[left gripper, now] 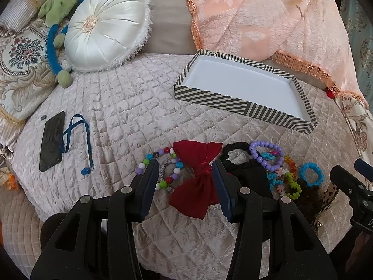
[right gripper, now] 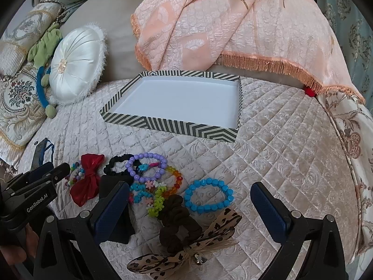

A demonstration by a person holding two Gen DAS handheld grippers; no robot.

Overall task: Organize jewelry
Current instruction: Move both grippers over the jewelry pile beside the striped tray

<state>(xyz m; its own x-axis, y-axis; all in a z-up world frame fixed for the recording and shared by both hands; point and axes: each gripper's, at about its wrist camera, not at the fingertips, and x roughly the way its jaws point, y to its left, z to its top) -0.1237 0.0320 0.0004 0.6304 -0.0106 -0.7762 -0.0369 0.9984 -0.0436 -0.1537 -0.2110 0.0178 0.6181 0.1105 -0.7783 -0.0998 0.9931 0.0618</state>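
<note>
A pile of jewelry and hair pieces lies on the quilted bed. A red bow (left gripper: pixel 198 175) (right gripper: pixel 87 179) lies between the open fingers of my left gripper (left gripper: pixel 186 165), not gripped. Beside it lie a multicolour bead bracelet (left gripper: pixel 163 170), a black scrunchie (left gripper: pixel 237 156) (right gripper: pixel 116 163), a purple bead bracelet (left gripper: pixel 265 154) (right gripper: pixel 145 165), a blue bracelet (right gripper: pixel 208 196) (left gripper: pixel 311 173), a brown scrunchie (right gripper: pixel 177 224) and a leopard bow (right gripper: pixel 186 252). My right gripper (right gripper: pixel 188 189) is open above the blue bracelet and brown scrunchie. The striped tray (left gripper: pixel 233 98) (right gripper: pixel 163 123) is empty.
A white round cushion (left gripper: pixel 107 25) (right gripper: pixel 77 65), a peach fringed blanket (left gripper: pixel 268 18) (right gripper: pixel 221 23) and patterned pillows (left gripper: pixel 21 70) lie behind. A black phone (left gripper: pixel 52 140) with a blue lanyard (left gripper: pixel 79 137) lies at left.
</note>
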